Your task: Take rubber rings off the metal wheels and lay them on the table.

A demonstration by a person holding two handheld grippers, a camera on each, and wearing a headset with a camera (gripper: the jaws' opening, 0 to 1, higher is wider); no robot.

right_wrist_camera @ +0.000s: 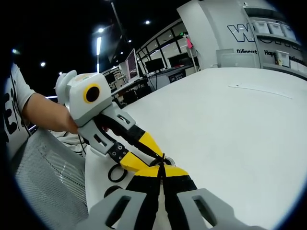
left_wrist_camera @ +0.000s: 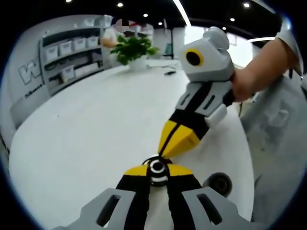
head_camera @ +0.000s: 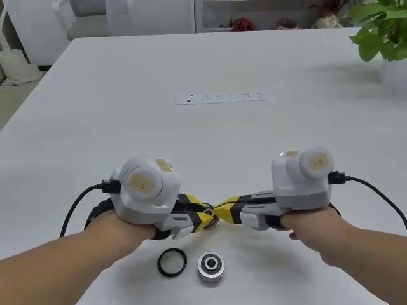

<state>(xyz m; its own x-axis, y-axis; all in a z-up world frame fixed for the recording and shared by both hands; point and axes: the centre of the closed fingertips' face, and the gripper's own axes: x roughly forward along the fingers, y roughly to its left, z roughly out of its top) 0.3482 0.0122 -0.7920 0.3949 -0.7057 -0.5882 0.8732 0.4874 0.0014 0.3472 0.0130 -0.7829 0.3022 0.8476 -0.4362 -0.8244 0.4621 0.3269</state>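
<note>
A long white power strip (head_camera: 224, 97) is seen lying flat toward the far middle. A leafy green plant (head_camera: 381, 28) is placed at the far right. Shelves of white bins (left_wrist_camera: 67, 52) are lined along a wall, and monitors (right_wrist_camera: 144, 67) are set on a far desk

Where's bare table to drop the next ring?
Widest bare table: between the power strip and the left tongs and right tongs, out to both sides. Crowded near edge: the tongs meet at the held wheel, with the loose ring and loose wheel just below.
</note>
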